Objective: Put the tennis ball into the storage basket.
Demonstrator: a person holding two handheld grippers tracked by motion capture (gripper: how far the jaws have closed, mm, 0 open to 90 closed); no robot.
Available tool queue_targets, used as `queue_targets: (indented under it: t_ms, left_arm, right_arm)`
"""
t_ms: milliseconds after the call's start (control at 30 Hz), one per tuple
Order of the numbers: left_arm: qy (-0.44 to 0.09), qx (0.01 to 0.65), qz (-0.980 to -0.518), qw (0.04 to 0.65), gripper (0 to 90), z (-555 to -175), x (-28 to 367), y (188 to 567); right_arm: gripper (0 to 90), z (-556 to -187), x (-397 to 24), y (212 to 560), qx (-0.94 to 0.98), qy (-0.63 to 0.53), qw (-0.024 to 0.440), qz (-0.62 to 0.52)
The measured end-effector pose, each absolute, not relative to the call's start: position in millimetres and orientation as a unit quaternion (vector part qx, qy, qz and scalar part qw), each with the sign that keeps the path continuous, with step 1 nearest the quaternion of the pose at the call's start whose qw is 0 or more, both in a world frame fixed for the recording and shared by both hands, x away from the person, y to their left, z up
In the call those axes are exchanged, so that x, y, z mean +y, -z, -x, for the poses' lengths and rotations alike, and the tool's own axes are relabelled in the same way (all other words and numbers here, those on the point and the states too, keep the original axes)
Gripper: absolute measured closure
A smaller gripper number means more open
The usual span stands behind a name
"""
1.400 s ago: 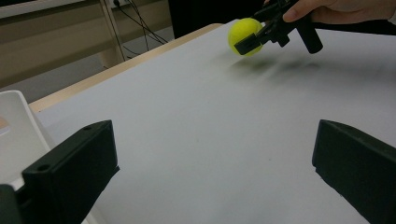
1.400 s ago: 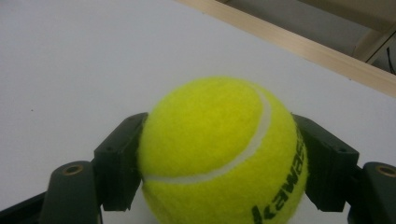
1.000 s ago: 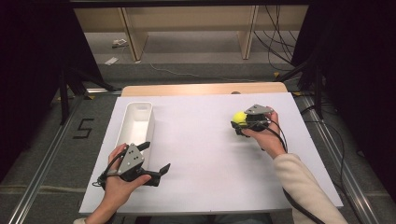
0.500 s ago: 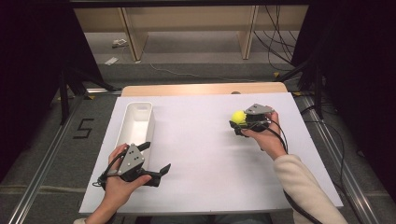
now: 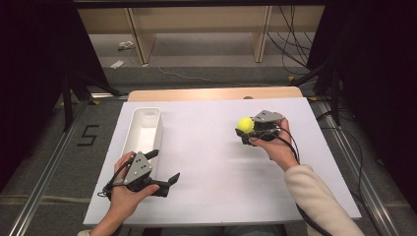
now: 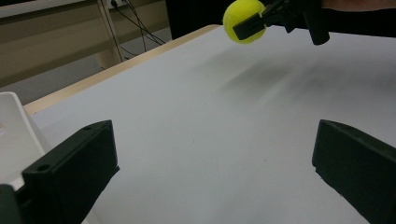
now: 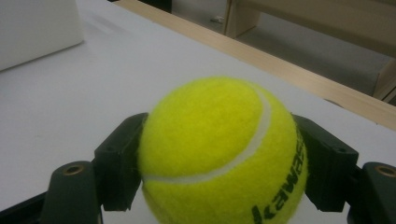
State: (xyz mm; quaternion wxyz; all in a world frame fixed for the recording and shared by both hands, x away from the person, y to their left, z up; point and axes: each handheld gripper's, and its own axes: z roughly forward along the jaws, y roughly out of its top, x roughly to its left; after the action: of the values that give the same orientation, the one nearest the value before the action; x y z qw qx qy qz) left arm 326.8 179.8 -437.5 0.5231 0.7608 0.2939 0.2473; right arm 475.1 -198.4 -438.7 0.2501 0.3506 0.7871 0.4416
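Right tool (image 5: 247, 129) is gripping the tennis ball (image 5: 245, 124) above the desk (image 5: 216, 196); the white bin (image 5: 142, 129) is lying at nine o'clock, beside the wide-open, empty left tool (image 5: 164, 169).

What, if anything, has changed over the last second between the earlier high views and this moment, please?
The right gripper, shut on the tennis ball, has drifted slightly left across the table, toward the white bin. Nothing was grasped or released. The left gripper stays open beside the bin's near end, and the bin has not moved on the white tabletop.
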Motion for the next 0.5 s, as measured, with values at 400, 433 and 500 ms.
queue_targets:
  t_ms: [400, 433, 500]
  left_arm:
    - [-0.247, 0.293, -0.762, 0.523, 0.0, -326.8, 178.4, 437.7]
    - [-0.246, 0.293, -0.761, 0.524, 0.0, -326.8, 178.4, 437.5]
    - [-0.247, 0.294, -0.760, 0.524, 0.0, -327.0, 178.6, 437.3]
  right_arm:
    - [26.7, -469.9, -185.2, 433.6, 0.786, -0.457, 0.240, -0.339]
    - [26.7, -469.3, -184.1, 433.1, 0.787, -0.458, 0.240, -0.337]
    - [26.7, -467.9, -180.2, 431.6, 0.786, -0.462, 0.240, -0.332]
